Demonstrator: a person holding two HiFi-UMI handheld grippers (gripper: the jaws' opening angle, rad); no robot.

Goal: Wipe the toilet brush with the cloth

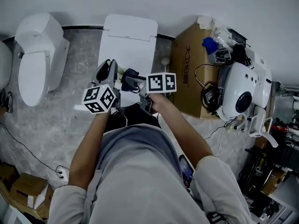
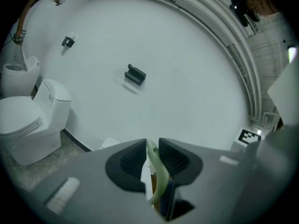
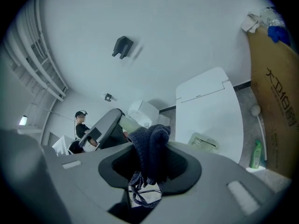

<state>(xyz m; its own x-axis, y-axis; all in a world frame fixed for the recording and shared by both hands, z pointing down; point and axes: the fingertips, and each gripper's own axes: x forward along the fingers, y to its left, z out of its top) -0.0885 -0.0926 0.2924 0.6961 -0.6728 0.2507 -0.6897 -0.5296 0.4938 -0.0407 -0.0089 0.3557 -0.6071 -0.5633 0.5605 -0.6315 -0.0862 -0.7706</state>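
My left hand-held gripper is clenched on the slender, pale green plastic toilet brush, held by its handle. My right hand-held gripper grasps a dark blue knitted cloth. The brush sits just left of the cloth, its handle pointing towards it, above a white toilet lid.

Dk rough-knit cloth; toilet brush smooth pale plastic, matt.

Left hand-held gripper hides most of the toilet brush.
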